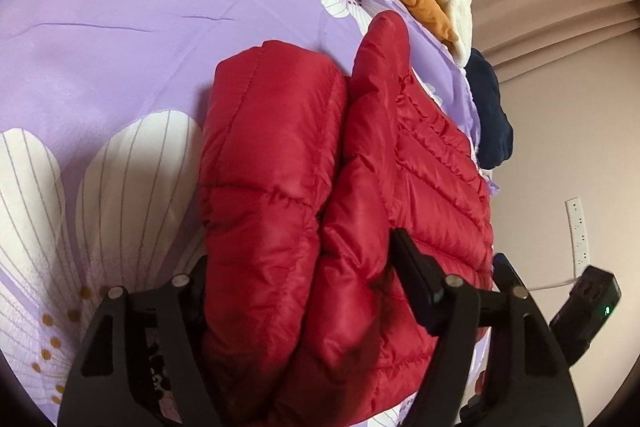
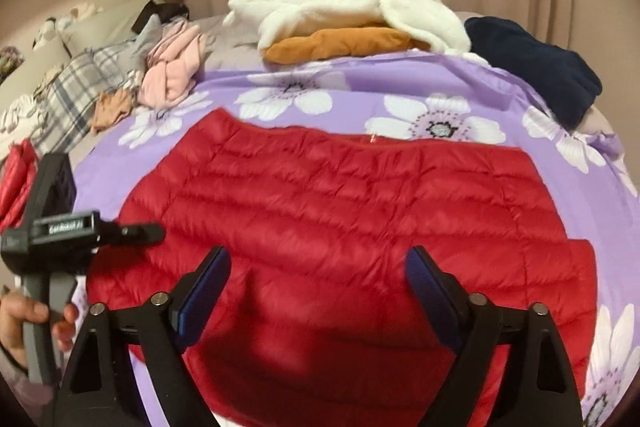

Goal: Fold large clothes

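A bed with a lilac flowered cover fills both views. On it lies the red jacket, spread flat across the middle of the cover with its quilted body facing up; in the left wrist view two puffy red folds of it lie side by side, running away from the camera. At the far edge of the bed sits a pile: a white fleece on top of an orange garment, with a navy garment just beside them. Far left, pink clothes lie beside a plaid cloth.

The right tool hangs over the jacket's near part with its jaws wide apart, gripping nothing. The left tool stands open too, the red folds between its fingers; whether the pads press on them I cannot tell. A hand holds its handle.
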